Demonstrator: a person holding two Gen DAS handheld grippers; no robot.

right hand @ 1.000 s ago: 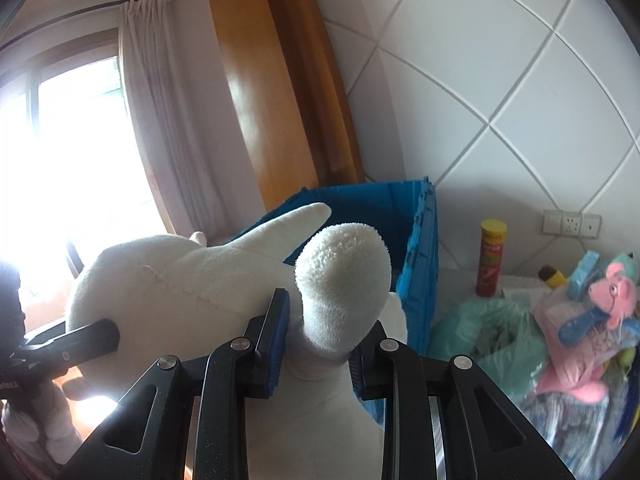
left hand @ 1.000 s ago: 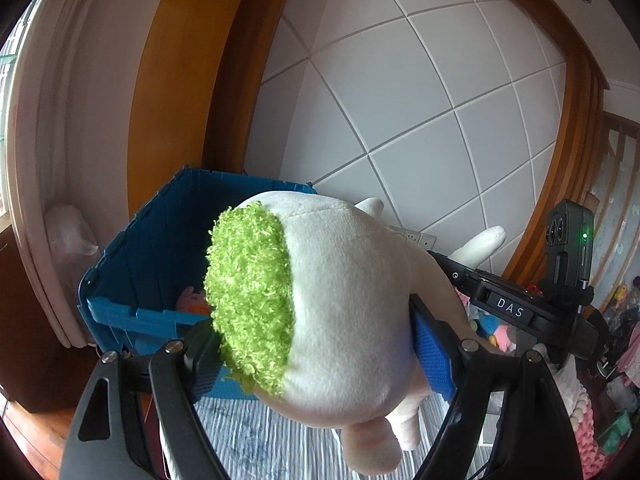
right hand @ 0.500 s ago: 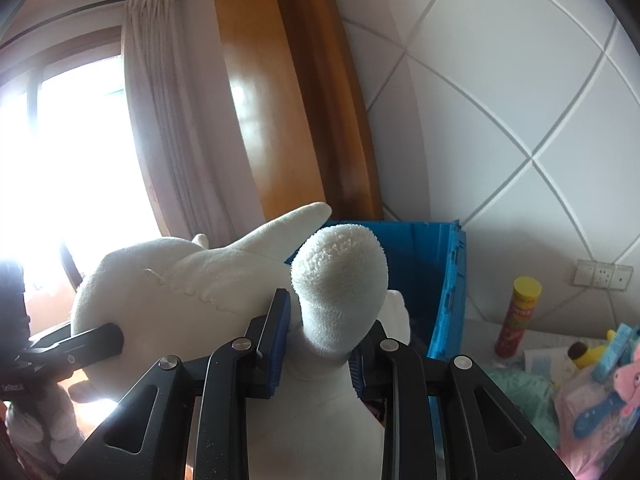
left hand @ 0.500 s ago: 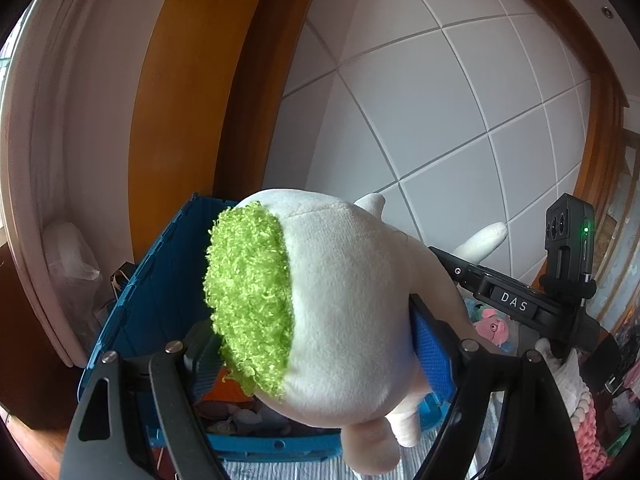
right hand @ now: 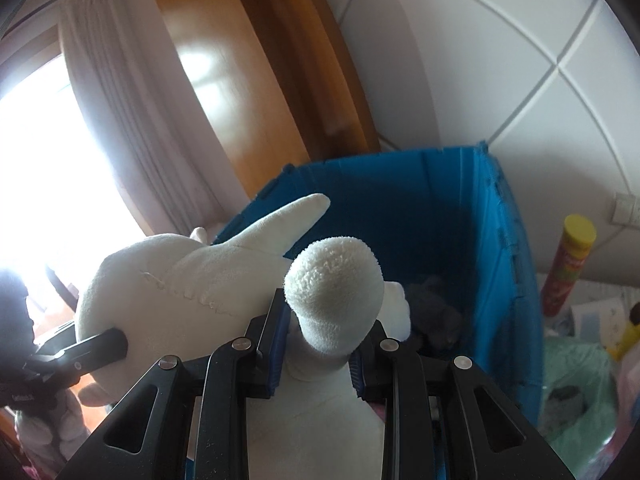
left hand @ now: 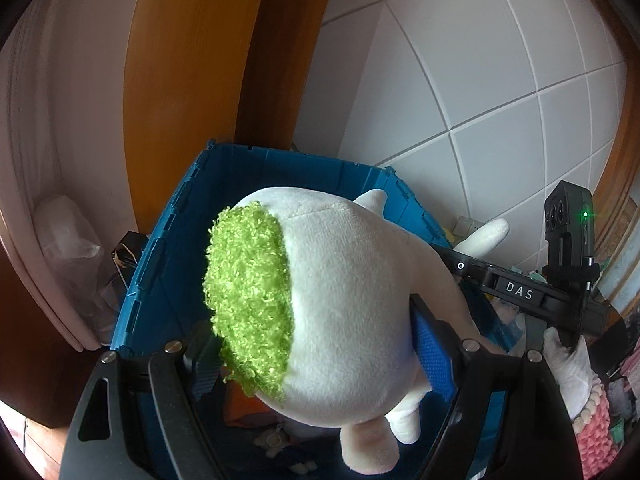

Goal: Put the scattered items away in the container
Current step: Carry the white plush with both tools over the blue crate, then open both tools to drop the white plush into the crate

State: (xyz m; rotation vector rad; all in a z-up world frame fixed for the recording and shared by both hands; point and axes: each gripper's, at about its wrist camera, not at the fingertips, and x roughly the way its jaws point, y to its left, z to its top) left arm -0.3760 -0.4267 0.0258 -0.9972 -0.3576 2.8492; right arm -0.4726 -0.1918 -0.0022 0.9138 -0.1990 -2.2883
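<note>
Both grippers (left hand: 316,356) (right hand: 318,356) clamp plush toy (left hand: 352,300) over blue crate (left hand: 168,264).

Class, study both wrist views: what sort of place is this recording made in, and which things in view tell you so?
Probably a room in a home, perhaps a bedroom or playroom. A curtain hangs beside a bright window, a white plush toy is carried over a blue storage crate, and more toys lie scattered nearby.
</note>
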